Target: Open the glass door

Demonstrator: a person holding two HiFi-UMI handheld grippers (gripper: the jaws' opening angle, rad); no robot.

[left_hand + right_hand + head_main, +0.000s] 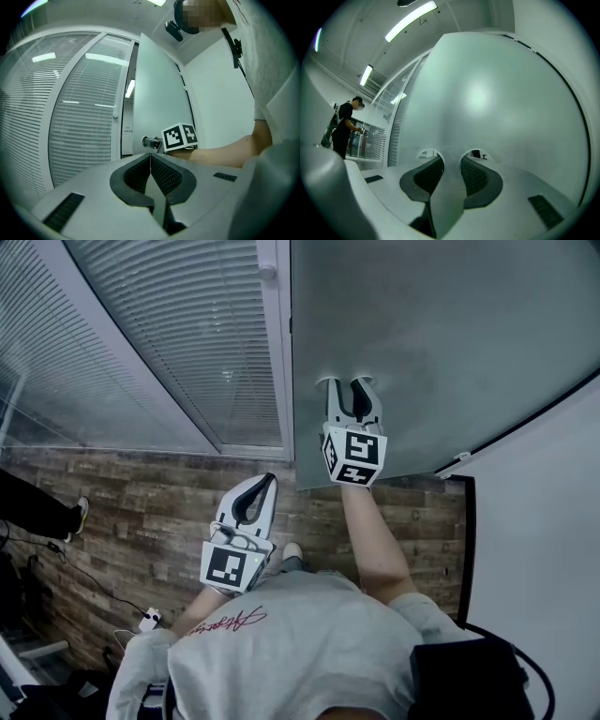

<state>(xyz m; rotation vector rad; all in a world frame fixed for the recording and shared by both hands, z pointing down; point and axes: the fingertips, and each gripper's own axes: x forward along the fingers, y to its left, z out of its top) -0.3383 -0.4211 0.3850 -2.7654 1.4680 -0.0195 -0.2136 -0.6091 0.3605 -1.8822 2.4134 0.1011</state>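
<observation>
The frosted glass door (422, 334) stands ahead, its near edge beside a white frame post (274, 352). My right gripper (349, 385) is held out level, its open jaws' tips against the door panel. In the right gripper view (452, 161) only frosted glass (487, 103) shows between the jaws. My left gripper (267, 480) hangs lower and to the left, away from the door, shut with nothing in it. In the left gripper view (150, 157) the door (159, 93) is seen nearly edge-on. A small metal fitting (149, 141) sits on it beside the right gripper's marker cube (180, 136).
A curved glass wall with blinds (169, 334) runs along the left. Wood-pattern floor (141, 502) lies below, with cables (94, 582) and another person's shoe (81, 514) at the left. A white wall (544, 521) closes the right side. A person (347, 126) stands far off.
</observation>
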